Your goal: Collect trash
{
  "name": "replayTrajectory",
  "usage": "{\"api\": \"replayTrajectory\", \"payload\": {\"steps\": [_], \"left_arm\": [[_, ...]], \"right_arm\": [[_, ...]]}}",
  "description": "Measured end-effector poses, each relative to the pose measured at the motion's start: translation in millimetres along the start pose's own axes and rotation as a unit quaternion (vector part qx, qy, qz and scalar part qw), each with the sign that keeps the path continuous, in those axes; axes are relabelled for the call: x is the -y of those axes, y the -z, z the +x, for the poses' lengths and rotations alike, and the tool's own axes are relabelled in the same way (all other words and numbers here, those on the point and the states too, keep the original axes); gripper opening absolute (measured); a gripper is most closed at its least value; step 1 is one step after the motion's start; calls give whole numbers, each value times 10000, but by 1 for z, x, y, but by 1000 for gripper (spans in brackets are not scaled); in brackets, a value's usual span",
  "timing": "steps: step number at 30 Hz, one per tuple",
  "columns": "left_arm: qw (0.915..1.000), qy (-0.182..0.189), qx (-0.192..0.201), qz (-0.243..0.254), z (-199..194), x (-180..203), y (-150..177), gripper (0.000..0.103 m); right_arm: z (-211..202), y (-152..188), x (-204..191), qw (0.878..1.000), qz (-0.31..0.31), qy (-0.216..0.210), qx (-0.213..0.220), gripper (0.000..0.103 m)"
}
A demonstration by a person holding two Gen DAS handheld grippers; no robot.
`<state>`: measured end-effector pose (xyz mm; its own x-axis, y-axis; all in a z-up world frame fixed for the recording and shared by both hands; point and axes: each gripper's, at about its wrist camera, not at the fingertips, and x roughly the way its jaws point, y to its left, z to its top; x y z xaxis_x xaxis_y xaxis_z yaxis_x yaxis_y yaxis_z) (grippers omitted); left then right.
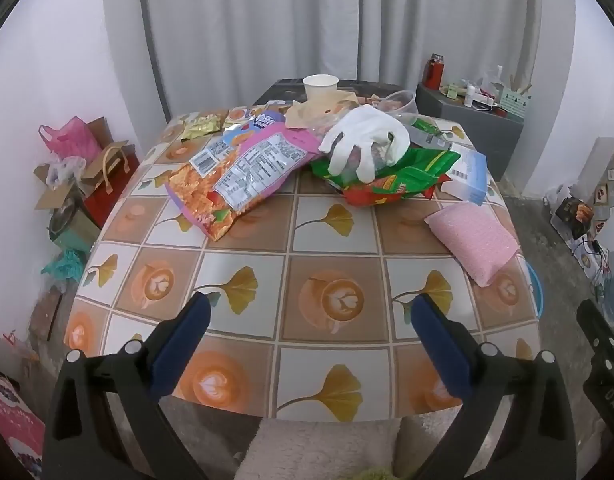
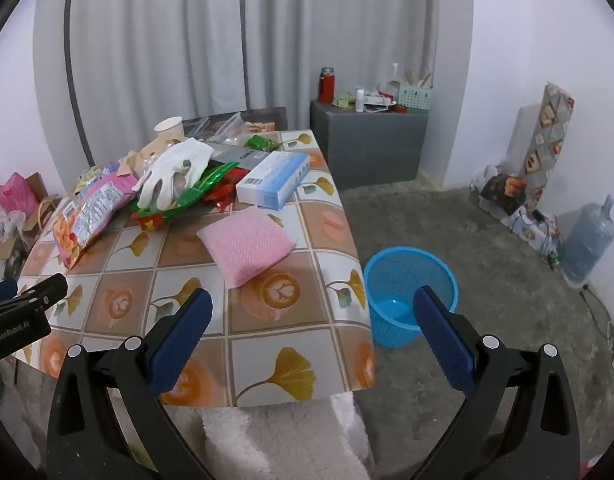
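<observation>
Above the table's [image 1: 331, 392] near edge I hold left gripper [image 1: 311, 310] and right gripper [image 2: 313, 304] spread, empty; snack wrappers [image 1: 243, 168] piled far side, blue bin [image 2: 407, 276] on floor beside table

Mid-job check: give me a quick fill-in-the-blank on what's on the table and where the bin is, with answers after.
1. The white glove lies on top of a ____ snack bag.
2. The blue bin stands on the ____, beside the table.
3. The pink sponge lies nearest the table's ____ edge.
4. Both the left gripper and the right gripper are ____ and hold nothing.

Answers: green; floor; right; open
</observation>
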<state>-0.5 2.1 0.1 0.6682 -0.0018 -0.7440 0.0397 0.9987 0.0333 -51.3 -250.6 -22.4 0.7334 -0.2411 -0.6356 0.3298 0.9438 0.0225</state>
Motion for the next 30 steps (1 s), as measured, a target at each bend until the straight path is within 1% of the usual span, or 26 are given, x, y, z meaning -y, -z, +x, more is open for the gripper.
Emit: {"api": "replayTrajectory", "payload": {"steps": [30], "left_arm": [[10000,16,-15,-2,1,-1,0,99]], "right_arm": [[-4,2,3,10000,-37,15,-22,96]]}}
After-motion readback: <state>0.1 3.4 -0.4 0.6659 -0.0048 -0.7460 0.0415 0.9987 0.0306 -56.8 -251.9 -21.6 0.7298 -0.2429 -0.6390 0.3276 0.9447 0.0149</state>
